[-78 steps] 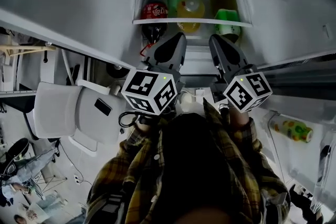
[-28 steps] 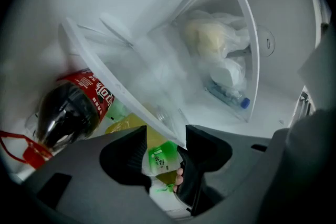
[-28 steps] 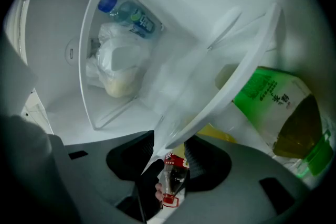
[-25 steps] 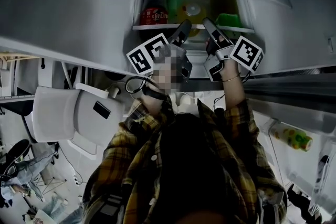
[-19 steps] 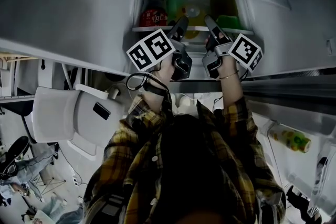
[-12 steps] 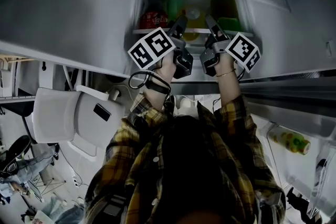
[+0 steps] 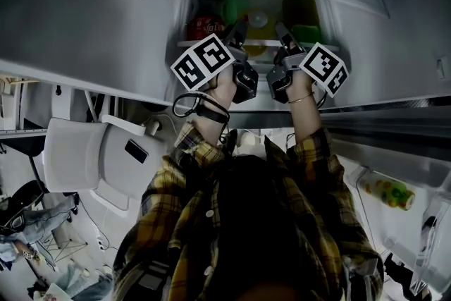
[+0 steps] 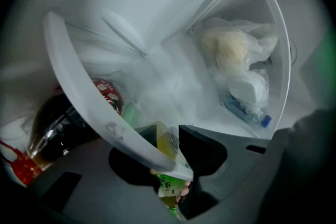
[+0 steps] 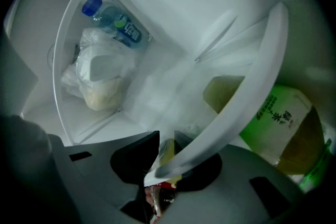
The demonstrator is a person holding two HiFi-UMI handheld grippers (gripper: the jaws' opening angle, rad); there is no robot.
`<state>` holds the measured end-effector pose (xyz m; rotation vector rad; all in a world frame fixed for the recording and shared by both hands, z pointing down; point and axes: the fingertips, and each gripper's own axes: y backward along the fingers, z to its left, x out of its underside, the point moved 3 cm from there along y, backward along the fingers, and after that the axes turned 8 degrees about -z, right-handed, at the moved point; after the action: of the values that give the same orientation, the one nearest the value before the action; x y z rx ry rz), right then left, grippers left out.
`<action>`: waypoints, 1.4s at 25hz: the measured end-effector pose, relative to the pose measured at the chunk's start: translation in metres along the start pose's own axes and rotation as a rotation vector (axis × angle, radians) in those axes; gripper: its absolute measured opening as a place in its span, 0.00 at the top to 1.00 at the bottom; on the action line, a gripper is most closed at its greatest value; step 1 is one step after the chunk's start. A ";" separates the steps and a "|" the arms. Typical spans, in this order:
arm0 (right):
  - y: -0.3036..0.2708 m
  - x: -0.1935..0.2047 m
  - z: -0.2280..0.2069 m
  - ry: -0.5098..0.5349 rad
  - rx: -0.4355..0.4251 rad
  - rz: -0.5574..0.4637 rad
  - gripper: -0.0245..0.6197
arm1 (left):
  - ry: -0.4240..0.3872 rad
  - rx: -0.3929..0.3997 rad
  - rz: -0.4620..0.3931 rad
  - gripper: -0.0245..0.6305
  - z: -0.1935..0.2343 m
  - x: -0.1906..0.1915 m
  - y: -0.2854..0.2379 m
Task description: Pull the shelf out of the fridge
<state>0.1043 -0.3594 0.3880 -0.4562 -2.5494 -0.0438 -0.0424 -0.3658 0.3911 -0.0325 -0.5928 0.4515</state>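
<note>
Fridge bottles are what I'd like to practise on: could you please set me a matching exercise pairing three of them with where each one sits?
Things:
1. cola bottle
2. green-labelled bottle
3. blue-capped bottle

Places:
A. on the upper shelf, beside a plastic bag
B. at the right end of the lower shelf
C. at the left end of the lower shelf

Pairs: 1-C, 2-B, 3-A.

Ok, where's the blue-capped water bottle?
The water bottle sits upper left in the right gripper view, beside the plastic bag, in the compartment above the shelf.
</note>
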 end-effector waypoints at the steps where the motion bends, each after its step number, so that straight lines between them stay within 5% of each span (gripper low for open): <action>1: 0.000 0.000 0.000 -0.007 -0.002 -0.004 0.80 | 0.009 0.005 -0.001 0.75 0.000 0.000 0.000; 17: 0.002 0.002 -0.002 -0.185 -0.030 -0.059 0.87 | 0.148 0.059 -0.030 0.87 0.000 -0.001 0.003; 35: 0.019 0.009 -0.002 -0.255 -0.039 -0.082 0.89 | 0.175 0.060 -0.038 0.88 0.000 0.007 0.018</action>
<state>0.1042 -0.3392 0.3932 -0.3934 -2.8221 -0.0695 -0.0447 -0.3469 0.3917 -0.0037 -0.4073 0.4248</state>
